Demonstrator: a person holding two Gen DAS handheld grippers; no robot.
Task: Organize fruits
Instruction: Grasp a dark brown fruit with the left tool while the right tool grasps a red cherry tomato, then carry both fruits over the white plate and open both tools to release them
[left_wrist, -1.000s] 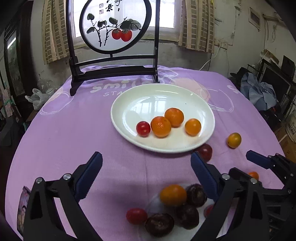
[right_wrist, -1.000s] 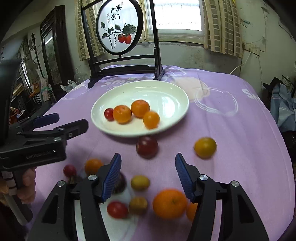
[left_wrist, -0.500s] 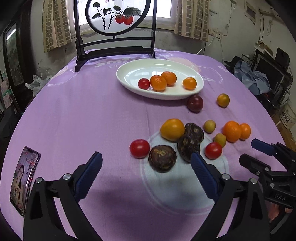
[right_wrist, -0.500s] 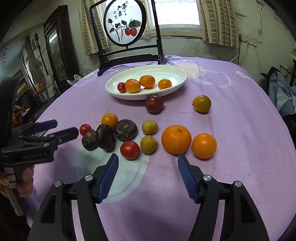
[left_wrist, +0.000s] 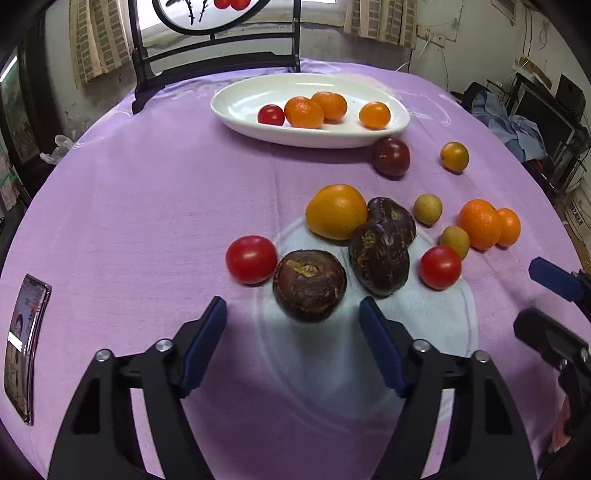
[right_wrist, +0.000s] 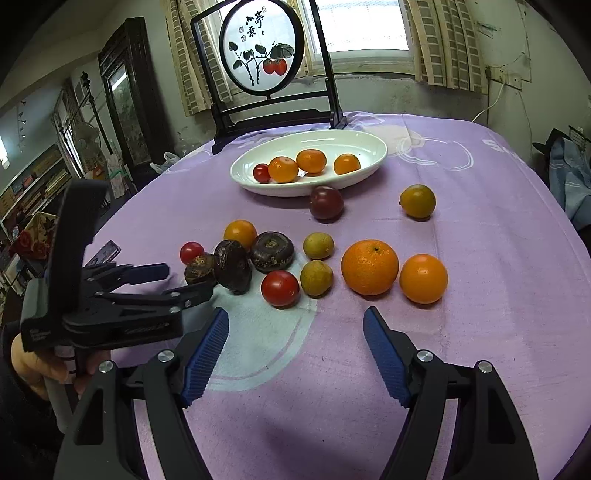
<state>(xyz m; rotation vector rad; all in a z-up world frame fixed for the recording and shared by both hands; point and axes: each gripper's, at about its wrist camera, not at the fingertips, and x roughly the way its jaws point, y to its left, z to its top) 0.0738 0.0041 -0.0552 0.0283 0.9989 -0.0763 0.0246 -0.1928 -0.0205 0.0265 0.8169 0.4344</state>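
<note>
My left gripper (left_wrist: 293, 321) gapes empty just short of a brown fruit (left_wrist: 309, 290); my right gripper (right_wrist: 295, 332) gapes empty near the oranges (right_wrist: 369, 267). Only the left view shows the phone (left_wrist: 23, 354) flat.

White oval plate (right_wrist: 373, 146) at back of cloth-covered surface (right_wrist: 480, 258), four fruits in it; dark round plum (right_wrist: 326, 202) just before it; loose fruit cluster (right_wrist: 280, 258) nearer; framed round screen (right_wrist: 258, 59) behind plate.
</note>
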